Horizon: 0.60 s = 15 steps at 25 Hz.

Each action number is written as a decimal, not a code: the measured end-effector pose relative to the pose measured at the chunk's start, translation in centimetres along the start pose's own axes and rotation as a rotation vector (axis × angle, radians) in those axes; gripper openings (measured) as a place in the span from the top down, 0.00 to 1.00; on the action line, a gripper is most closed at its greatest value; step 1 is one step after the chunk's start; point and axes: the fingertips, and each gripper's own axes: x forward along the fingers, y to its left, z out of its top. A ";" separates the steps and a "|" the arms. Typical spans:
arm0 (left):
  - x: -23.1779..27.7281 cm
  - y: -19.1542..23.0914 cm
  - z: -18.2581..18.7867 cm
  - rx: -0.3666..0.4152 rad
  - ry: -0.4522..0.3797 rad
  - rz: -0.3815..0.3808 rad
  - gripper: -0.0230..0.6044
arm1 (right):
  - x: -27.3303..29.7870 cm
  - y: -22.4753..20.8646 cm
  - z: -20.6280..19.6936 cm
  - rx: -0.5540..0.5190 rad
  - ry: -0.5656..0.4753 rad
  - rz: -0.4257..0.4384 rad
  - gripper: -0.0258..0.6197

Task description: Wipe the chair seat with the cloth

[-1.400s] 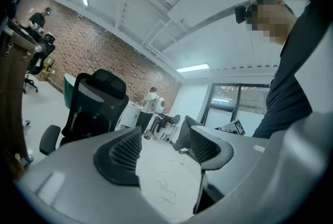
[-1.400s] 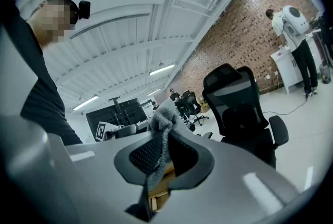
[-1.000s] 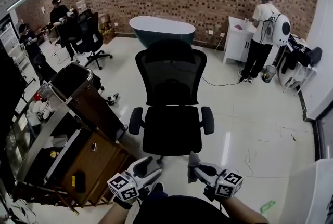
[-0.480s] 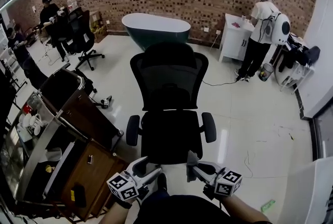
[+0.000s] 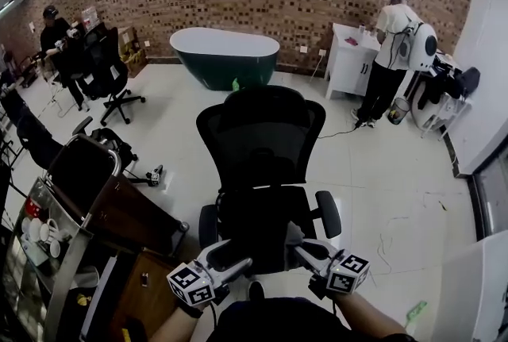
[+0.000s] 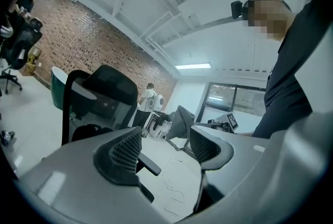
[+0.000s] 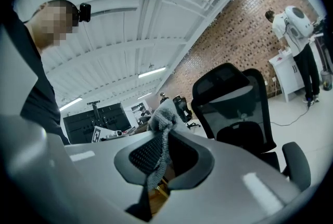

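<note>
In the head view, both forearms come up from the bottom edge and are held low and close to the body, so the jaws point forward at the chair [image 5: 262, 166]. The left gripper [image 5: 225, 259] sits level with the right gripper [image 5: 304, 251], and the two are a little apart. A grey tuft of cloth [image 5: 293, 236] stands at the tips of the right jaws, over the front of the chair seat [image 5: 254, 221]. From here it is not clear whether the cloth touches the seat. The seat's front edge is hidden behind both grippers, and the person's torso is cut off below.

In the left gripper view, the left gripper [image 6: 165, 146] has its jaws wide apart with nothing between them; only pale floor [image 6: 174, 181] shows through the gap. The chair stands to the left of the jaws, with its backrest [image 6: 106, 88] upright. A small grey shape beyond the gap is hard to make out.

In the right gripper view, the right gripper [image 7: 161, 158] has its jaws clamped on the cloth [image 7: 162, 114]. A tuft rises above the tips and a strand hangs down between the pads. The chair lies ahead and to the right of the jaws. Its backrest [image 7: 234, 98] and one armrest [image 7: 296, 163] are clear, but the gripper body hides most of the seat.
</note>
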 end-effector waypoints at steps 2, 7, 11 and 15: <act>0.5 1.0 1.0 0.000 0.000 -0.007 0.46 | 1.3 -0.6 0.6 -0.009 0.000 -0.002 0.90; 1.0 2.6 1.2 -0.026 0.000 -0.015 0.46 | 3.6 -2.4 0.6 -0.008 0.027 -0.007 0.90; 1.5 3.6 0.9 -0.039 0.010 0.001 0.46 | 4.7 -4.5 0.4 -0.005 0.060 -0.005 0.90; 1.6 4.9 1.3 -0.051 0.009 0.043 0.46 | 6.0 -6.1 -0.5 0.015 0.101 0.012 0.91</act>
